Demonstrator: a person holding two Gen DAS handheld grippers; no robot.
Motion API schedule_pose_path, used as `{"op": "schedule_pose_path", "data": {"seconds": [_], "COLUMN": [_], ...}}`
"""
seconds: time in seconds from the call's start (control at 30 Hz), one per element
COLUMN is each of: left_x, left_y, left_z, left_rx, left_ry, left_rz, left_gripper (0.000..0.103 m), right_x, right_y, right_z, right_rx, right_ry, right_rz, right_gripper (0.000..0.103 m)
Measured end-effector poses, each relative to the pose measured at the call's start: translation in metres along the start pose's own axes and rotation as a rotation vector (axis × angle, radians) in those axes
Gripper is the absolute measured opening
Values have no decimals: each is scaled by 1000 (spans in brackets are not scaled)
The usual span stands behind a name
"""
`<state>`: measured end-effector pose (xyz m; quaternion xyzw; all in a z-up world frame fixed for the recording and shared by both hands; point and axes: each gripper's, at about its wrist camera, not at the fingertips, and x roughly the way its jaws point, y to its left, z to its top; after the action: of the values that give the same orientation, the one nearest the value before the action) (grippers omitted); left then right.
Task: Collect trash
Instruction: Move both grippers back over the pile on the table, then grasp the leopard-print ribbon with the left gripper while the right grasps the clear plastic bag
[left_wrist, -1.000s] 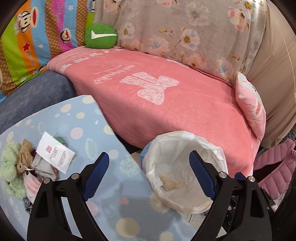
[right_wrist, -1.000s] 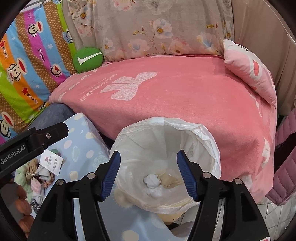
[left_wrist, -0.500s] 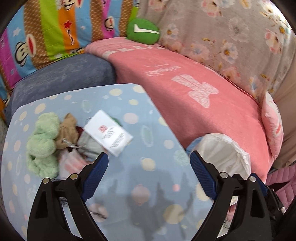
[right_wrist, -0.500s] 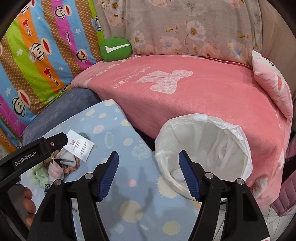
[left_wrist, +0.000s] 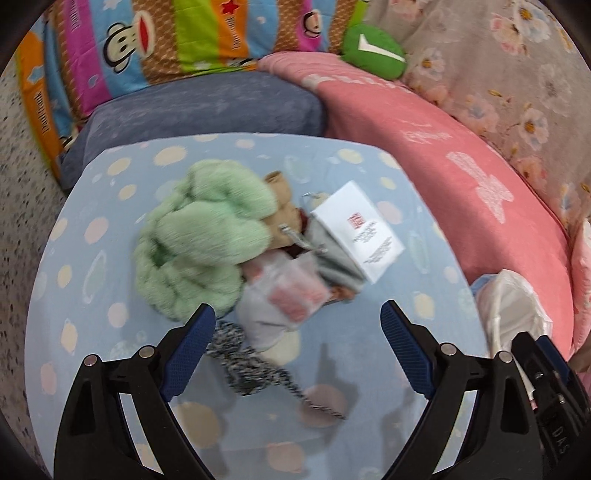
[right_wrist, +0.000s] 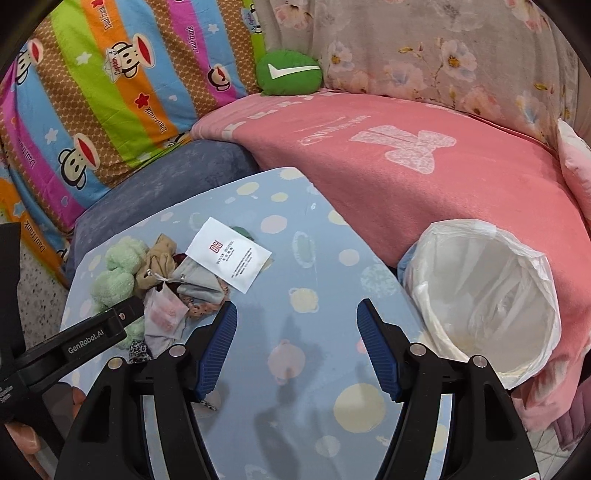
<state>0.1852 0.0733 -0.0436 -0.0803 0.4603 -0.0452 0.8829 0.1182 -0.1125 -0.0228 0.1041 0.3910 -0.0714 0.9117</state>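
Note:
A heap of small items lies on the blue dotted table (left_wrist: 332, 373) (right_wrist: 295, 369): a fluffy green cloth (left_wrist: 199, 251) (right_wrist: 118, 273), a tan piece (left_wrist: 282, 206) (right_wrist: 157, 262), a grey cloth (left_wrist: 334, 262) (right_wrist: 199, 282), a clear pink-printed wrapper (left_wrist: 291, 291) (right_wrist: 164, 314), a speckled strip (left_wrist: 251, 369) and a white printed packet (left_wrist: 356, 230) (right_wrist: 229, 254). My left gripper (left_wrist: 297, 347) hangs open just in front of the heap, nothing between its fingers. My right gripper (right_wrist: 295, 339) is open and empty over bare tablecloth, right of the heap. The white-lined trash bin (right_wrist: 487, 302) (left_wrist: 513, 317) stands at the table's right edge.
A pink blanket (right_wrist: 424, 177) covers the sofa behind the table and bin, with a green round cushion (right_wrist: 290, 74), a striped monkey-print cover (right_wrist: 92, 92) and a blue-grey cushion (left_wrist: 207, 107) at the back. A hand (right_wrist: 22, 439) holds the left gripper at the lower left.
Both grippers swung left, away from the bin and toward the heap. The heap now fills the middle of the left wrist view; the bin slid to the right edge in both views.

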Motion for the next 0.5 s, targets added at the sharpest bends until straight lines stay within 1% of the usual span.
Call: {"op": "schedule_pose_path", "data": {"seconds": [0.23, 0.37, 0.47, 0.5], "left_x": [21, 35, 42, 44], "left_y": [37, 49, 55, 56], "left_z": [-14, -22, -26, -28], "left_rx": [-57, -84, -91, -91], "left_ry": [69, 118, 138, 145], "left_rz": [32, 16, 6, 3], "left_gripper": [87, 86, 83, 78], "right_x": [14, 24, 30, 32], "right_y": [30, 44, 54, 57], "right_z": [-7, -13, -16, -16], "right_rx": [-40, -61, -76, -80], "right_ry": [35, 58, 73, 77], "right_rz": [30, 45, 54, 57], "right_gripper": [65, 65, 65, 65]}}
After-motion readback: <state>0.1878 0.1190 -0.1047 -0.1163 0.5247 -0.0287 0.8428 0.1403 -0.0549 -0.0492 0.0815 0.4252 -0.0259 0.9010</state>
